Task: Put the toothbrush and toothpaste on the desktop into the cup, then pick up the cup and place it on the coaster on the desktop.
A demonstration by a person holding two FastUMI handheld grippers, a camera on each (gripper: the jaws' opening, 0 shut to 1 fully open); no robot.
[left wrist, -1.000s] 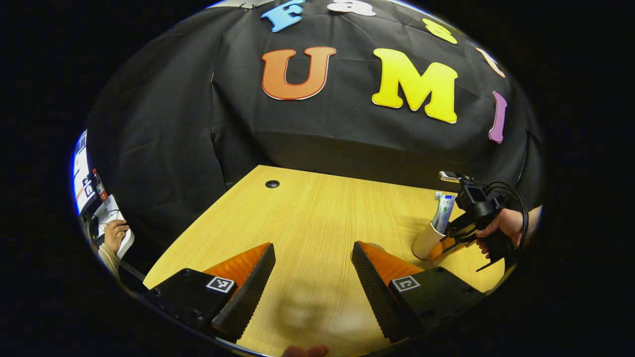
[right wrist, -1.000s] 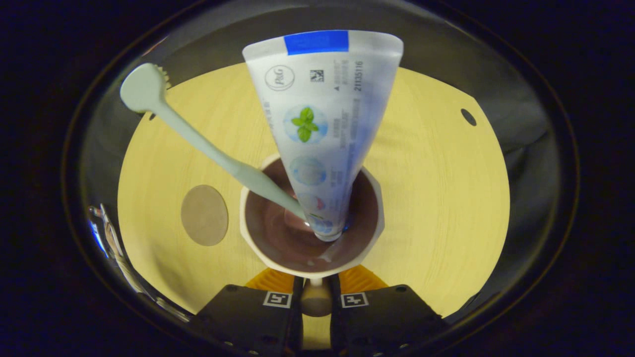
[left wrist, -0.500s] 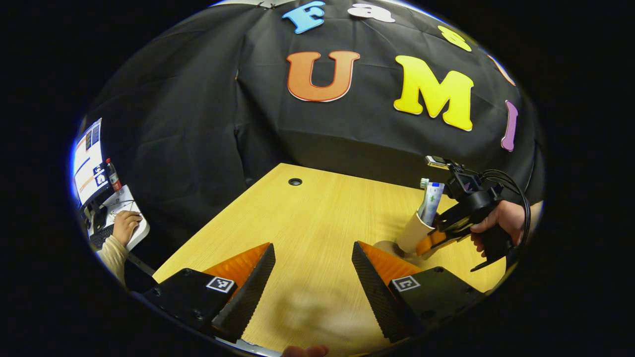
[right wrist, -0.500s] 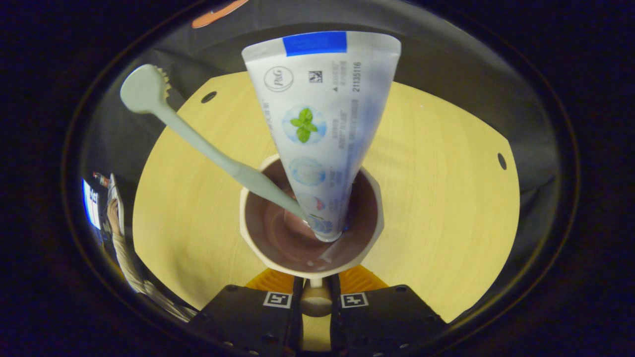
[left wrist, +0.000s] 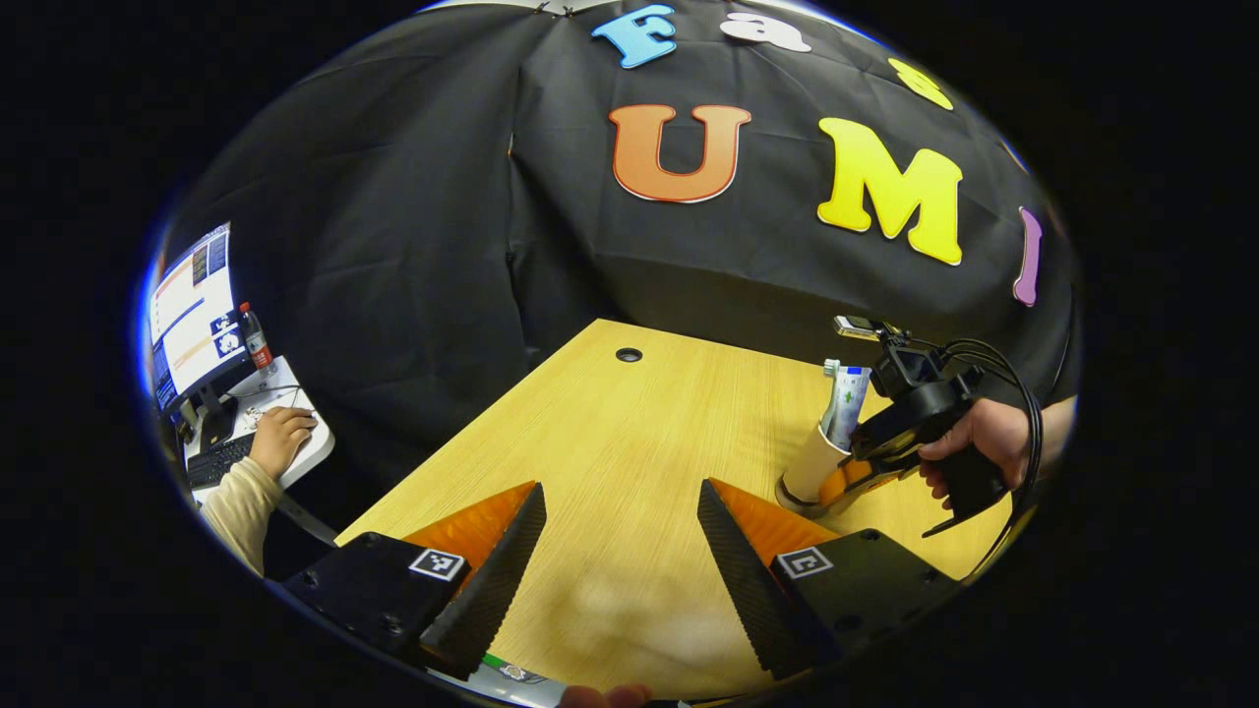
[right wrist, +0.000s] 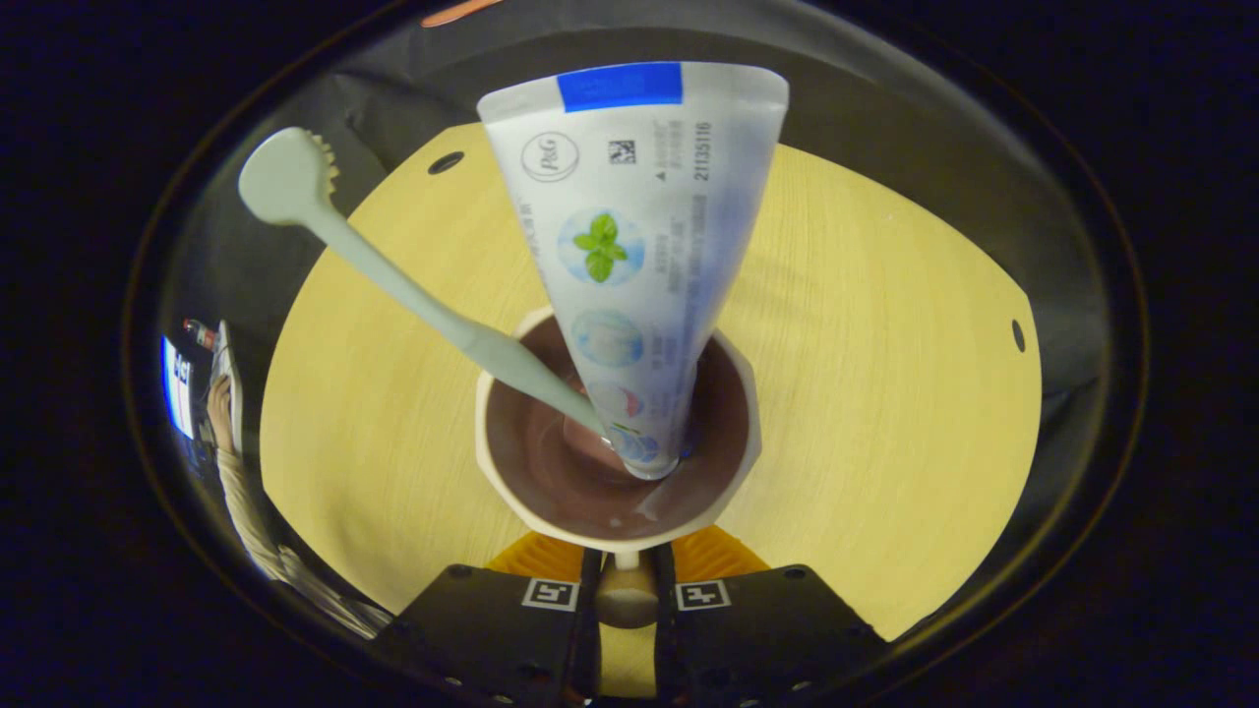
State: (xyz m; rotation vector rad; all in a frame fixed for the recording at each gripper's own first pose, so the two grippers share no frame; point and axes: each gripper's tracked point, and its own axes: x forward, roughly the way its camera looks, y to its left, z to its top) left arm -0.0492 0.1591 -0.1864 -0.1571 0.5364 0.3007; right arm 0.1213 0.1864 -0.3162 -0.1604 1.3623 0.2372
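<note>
Right gripper view: the cup (right wrist: pixel 618 457) hides the coaster beneath it, and the toothpaste (right wrist: pixel 634 246) covers the toothbrush (right wrist: pixel 393 275) handle's lower end inside the cup. The cup's handle is largely hidden between the 2 fingers. Left gripper view: beside the cup (left wrist: pixel 809 472), the right gripper (left wrist: pixel 844 484) masks its far wall; the coaster (left wrist: pixel 792 500) shows as a thin dark sliver at the cup's base. The toothbrush head is too small to resolve.

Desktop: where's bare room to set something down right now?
The desktop is bare from the cable hole down to the left gripper, whose fingers stand apart with nothing between. Crowded at the right edge: the right gripper grips the cup with toothbrush and toothpaste inside.
</note>
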